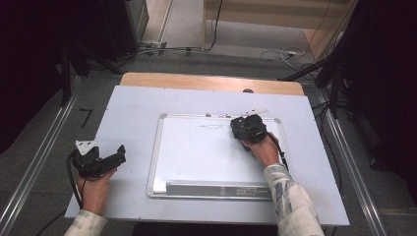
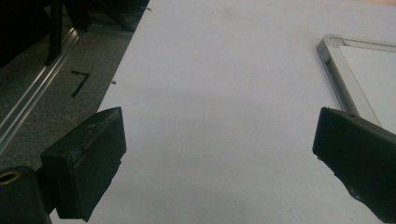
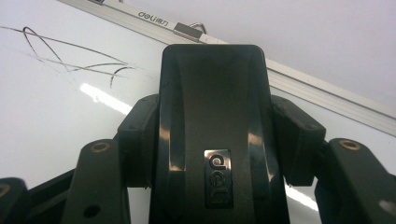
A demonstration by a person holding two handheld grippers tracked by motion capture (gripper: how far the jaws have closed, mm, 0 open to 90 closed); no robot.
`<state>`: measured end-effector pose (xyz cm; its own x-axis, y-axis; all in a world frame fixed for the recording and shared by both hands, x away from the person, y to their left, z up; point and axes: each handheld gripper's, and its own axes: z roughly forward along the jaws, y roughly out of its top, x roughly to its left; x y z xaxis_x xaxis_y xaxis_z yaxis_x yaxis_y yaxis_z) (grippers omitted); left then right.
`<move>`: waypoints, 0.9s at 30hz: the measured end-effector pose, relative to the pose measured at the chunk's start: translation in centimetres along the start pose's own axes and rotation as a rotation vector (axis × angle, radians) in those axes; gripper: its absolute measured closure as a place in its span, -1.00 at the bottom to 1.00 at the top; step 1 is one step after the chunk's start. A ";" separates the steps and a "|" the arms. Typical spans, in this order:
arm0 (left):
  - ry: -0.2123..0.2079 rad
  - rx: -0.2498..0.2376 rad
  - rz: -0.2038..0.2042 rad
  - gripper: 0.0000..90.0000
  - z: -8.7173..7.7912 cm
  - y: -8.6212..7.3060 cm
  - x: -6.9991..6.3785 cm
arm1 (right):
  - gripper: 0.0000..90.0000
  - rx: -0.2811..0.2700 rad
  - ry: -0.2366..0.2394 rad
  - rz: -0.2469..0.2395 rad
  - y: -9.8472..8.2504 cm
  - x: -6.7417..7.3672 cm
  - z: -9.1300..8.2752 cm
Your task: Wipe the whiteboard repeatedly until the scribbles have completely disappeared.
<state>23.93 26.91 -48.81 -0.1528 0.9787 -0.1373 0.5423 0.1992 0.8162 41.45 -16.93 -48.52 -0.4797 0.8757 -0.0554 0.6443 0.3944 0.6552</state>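
The right gripper [image 1: 244,127] sits over the whiteboard [image 1: 196,157], near its 1 o'clock corner. Its fingers [image 3: 140,140] are pinching a black whiteboard eraser [image 3: 212,121] (glossy, with a small logo badge on its back), one pad on each long side. The eraser lies flat on the board's white surface, just at 3 o'clock of a thin black scribble [image 3: 70,58]; the scribble is close but apart from it. The board's metal frame [image 3: 299,84] runs just past the eraser's far end.

The left gripper [image 1: 101,158] rests at 9 o'clock of the whiteboard, over the bare white tabletop [image 2: 224,70], well apart from the eraser. Its fingers [image 2: 88,158] are spread wide with nothing between them, and the board's rounded corner [image 2: 329,44] shows beside the right one.
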 end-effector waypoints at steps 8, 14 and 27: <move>0.001 -0.003 -0.004 -0.94 -0.1 0.0 0.1 | -0.14 0.004 0.011 -0.061 1.0 1.9 0.7; -0.002 -0.006 -0.007 -0.94 -0.1 0.0 0.2 | -0.14 0.012 0.027 -0.080 1.7 3.1 1.1; -0.003 -0.007 -0.008 -0.94 -0.2 0.0 0.2 | -0.14 0.012 0.066 -0.120 2.8 5.4 2.0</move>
<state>23.72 27.07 -48.74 -0.1550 0.9771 -0.1456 0.5352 0.2069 0.8190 41.85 -10.56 -48.50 -0.5916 0.8019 -0.0830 0.5866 0.4987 0.6381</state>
